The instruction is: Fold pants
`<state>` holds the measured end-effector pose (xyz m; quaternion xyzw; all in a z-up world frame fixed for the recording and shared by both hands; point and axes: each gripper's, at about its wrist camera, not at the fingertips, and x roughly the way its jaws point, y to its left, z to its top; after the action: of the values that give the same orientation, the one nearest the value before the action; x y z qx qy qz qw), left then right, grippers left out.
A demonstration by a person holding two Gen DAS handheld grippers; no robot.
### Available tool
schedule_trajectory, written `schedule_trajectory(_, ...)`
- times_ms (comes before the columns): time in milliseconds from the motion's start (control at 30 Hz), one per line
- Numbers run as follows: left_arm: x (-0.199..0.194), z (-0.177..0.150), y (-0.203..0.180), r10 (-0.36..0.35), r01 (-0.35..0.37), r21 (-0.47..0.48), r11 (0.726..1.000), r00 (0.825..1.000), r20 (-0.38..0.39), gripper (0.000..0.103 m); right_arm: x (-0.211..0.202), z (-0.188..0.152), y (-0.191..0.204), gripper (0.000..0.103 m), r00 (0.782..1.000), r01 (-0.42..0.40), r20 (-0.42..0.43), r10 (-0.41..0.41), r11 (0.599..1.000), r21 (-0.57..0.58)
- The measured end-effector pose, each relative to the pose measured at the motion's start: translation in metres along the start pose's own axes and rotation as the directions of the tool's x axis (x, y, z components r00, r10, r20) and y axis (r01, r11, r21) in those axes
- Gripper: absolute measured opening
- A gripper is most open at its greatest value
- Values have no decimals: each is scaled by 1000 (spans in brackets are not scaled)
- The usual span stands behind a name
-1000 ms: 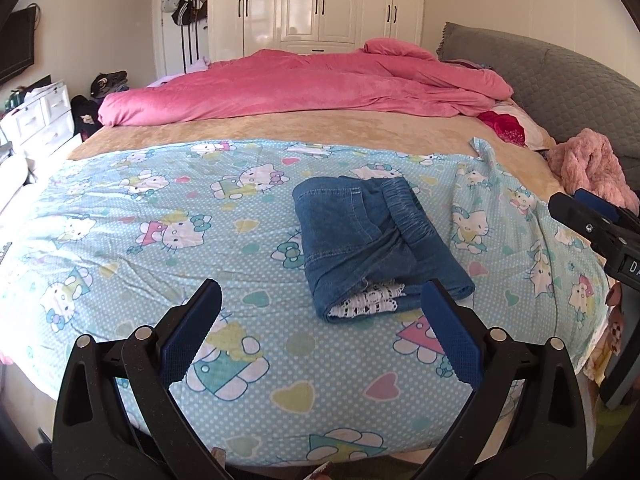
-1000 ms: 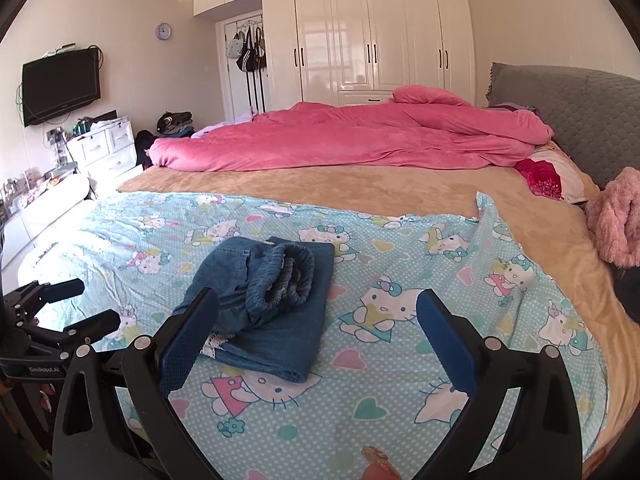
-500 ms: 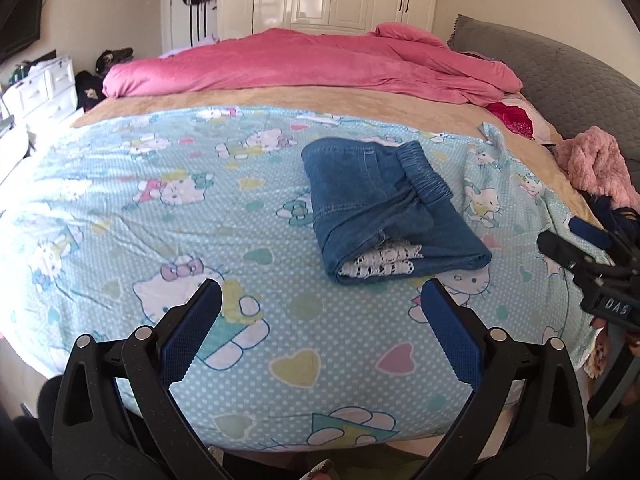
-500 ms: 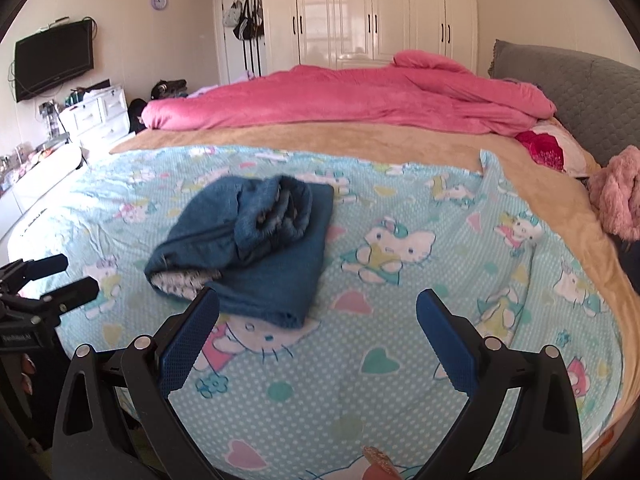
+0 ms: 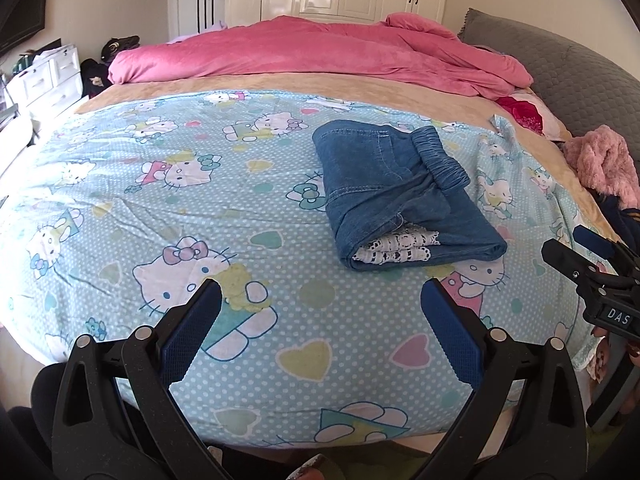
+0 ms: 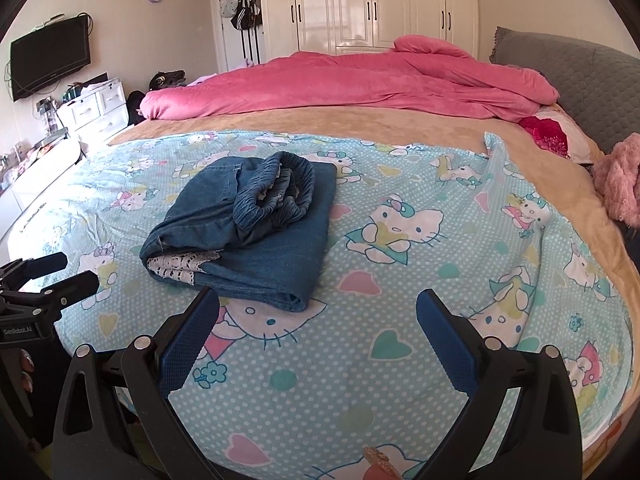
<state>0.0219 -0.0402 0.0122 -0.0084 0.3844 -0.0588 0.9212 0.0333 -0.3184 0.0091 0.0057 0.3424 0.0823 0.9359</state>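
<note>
left wrist view: folded pants (image 5: 396,196) on sheet (image 5: 200,200) — both grippers wide, empty.

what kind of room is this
A home bedroom: a bed with a pink duvet, white wardrobes behind it, and a wall TV over drawers. The folded pants lie on the bed.

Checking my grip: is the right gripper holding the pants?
No, the right gripper is open, short of the folded pants on the bed.
</note>
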Motion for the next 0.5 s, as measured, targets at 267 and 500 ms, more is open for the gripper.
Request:
schedule_trajectory(267,1,-1,-2,16,-16,2,1000,1000,-6,94,1,-2,1,98,1000,-7,-4,7,1000,-1)
schedule_trajectory(500,0,-3,-3,19,-19,3,1000,1000,-9,94,0,-1,-2,98,1000,-2,-3,2,1000,3)
